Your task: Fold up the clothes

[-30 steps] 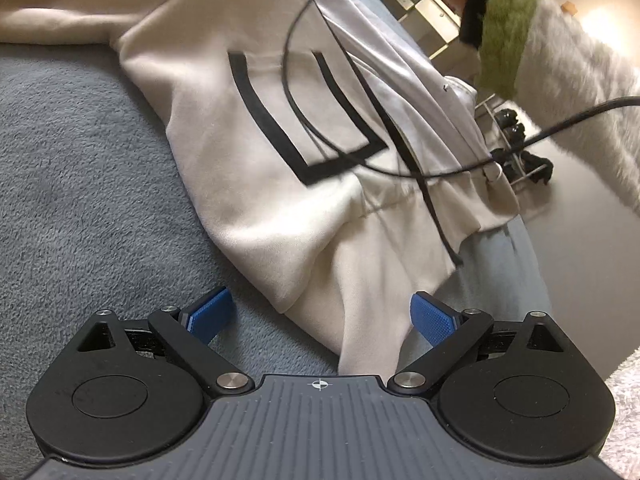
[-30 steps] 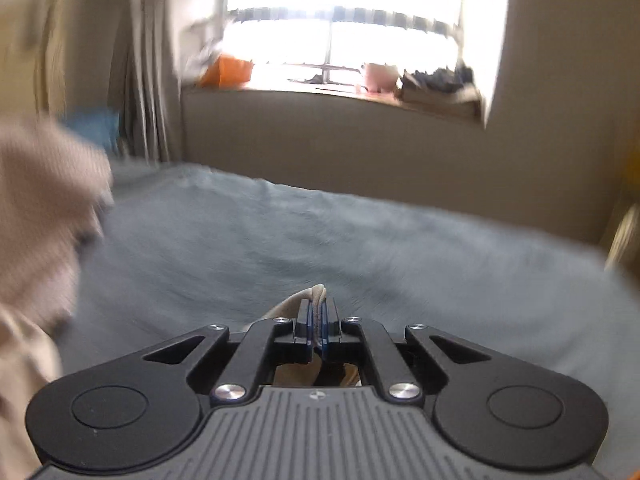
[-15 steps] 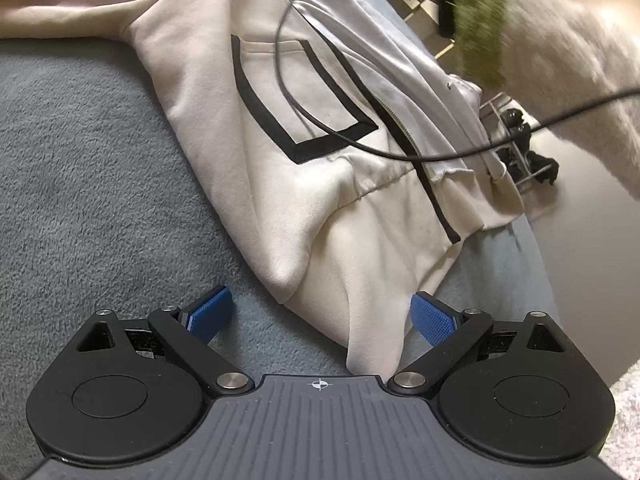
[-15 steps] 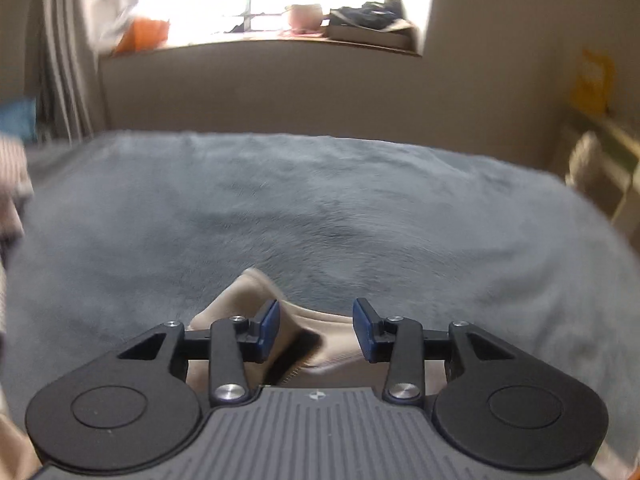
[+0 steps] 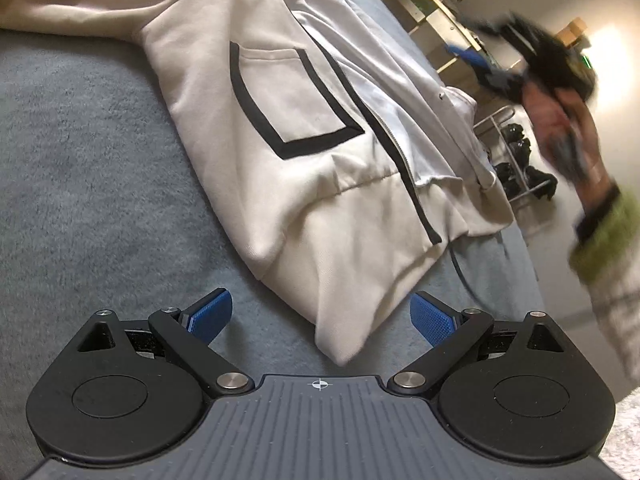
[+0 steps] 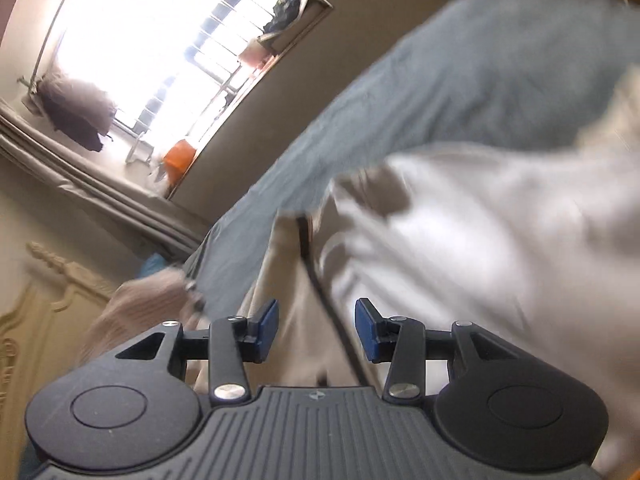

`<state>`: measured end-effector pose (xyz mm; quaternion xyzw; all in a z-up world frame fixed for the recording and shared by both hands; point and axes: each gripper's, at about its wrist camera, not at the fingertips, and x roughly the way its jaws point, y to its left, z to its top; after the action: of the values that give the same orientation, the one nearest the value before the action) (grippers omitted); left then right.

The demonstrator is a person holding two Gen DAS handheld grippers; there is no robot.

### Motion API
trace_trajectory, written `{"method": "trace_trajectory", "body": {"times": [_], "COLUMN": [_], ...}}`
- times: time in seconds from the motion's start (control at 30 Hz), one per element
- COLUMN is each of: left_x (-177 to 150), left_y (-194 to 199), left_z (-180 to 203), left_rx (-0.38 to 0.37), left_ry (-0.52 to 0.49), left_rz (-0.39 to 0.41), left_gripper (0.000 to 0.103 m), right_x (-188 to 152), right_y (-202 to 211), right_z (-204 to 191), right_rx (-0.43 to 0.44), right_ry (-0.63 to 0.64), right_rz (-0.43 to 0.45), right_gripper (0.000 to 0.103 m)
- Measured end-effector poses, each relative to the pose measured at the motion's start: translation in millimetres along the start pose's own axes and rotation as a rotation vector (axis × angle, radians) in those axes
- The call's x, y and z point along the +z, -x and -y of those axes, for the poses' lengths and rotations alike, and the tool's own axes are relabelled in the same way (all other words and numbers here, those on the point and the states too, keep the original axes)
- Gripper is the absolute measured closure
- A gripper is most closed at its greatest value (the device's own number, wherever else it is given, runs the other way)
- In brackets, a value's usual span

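A cream zip-up jacket with a black-outlined pocket lies spread on the grey-blue bed cover. Its bottom hem corner reaches down between the blue pads of my left gripper, which stands wide open just short of it. In the right wrist view the same jacket is blurred and tilted, with its black zip line running down toward my right gripper. That gripper is open with cloth lying beneath the gap. The right gripper also appears blurred at the upper right of the left wrist view, held by a hand.
A person's hand and fuzzy green-cuffed sleeve are at the right. A wire rack with dark items stands on the floor beyond the bed's edge. A bright window, curtains and a carved headboard show in the tilted right view. Another beige cloth lies nearby.
My right gripper opened, let go of the cloth it pinched, and swung away to the right, tilting sharply. The dangling cable left the jacket. My left gripper stayed open and crept slightly forward.
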<state>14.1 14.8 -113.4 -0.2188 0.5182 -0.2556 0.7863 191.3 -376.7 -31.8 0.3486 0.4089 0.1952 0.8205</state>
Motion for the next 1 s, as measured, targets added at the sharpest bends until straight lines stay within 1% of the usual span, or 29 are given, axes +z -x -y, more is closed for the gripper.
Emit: {"method": "trace_trajectory", "body": {"times": [0.1, 0.2, 0.23, 0.3, 0.4, 0.5, 0.6, 0.67, 0.77, 0.8, 0.87, 0.93, 1.0], "left_x": [-4, -9, -10, -15, -21, -24, -24, -24, -26, -27, -29, -32, -34], "left_y": [-2, -1, -1, -1, -3, -1, 2, 1, 1, 0, -2, -2, -1], "left_z": [1, 0, 1, 4, 10, 16, 17, 20, 29, 33, 43, 48, 52], "left_rx": [-0.002, -0.002, 0.003, 0.023, 0.065, 0.097, 0.103, 0.121, 0.134, 0.119, 0.069, 0.038, 0.014], "left_ry": [0.035, 0.072, 0.077, 0.077, 0.066, 0.048, 0.044, 0.022, -0.039, -0.062, -0.116, -0.153, -0.182], "left_rz": [-0.007, -0.016, -0.017, -0.018, -0.024, -0.017, 0.005, 0.012, 0.012, 0.009, 0.004, 0.011, 0.019], "left_gripper": [0.009, 0.011, 0.011, 0.018, 0.022, 0.025, 0.028, 0.029, 0.030, 0.030, 0.030, 0.030, 0.029], "right_x": [-43, -84, -93, -110, -136, -158, -163, -166, -169, -171, -173, -176, -176], "right_y": [19, 17, 14, 7, -4, 1, 6, 7, 8, 8, 8, 8, 9], "right_z": [15, 23, 23, 23, 22, 17, 10, 10, 11, 11, 10, 10, 9], "right_rx": [-0.023, -0.088, -0.120, -0.183, -0.278, -0.308, -0.311, -0.308, -0.301, -0.296, -0.293, -0.284, -0.278], "right_ry": [0.006, 0.067, 0.100, 0.168, 0.269, 0.342, 0.382, 0.375, 0.363, 0.359, 0.364, 0.372, 0.377], "right_rz": [-0.113, -0.216, -0.228, -0.252, -0.286, -0.272, -0.271, -0.266, -0.257, -0.253, -0.245, -0.238, -0.227], "right_gripper": [0.058, 0.059, 0.059, 0.060, 0.063, 0.065, 0.075, 0.075, 0.075, 0.075, 0.080, 0.089, 0.093]}}
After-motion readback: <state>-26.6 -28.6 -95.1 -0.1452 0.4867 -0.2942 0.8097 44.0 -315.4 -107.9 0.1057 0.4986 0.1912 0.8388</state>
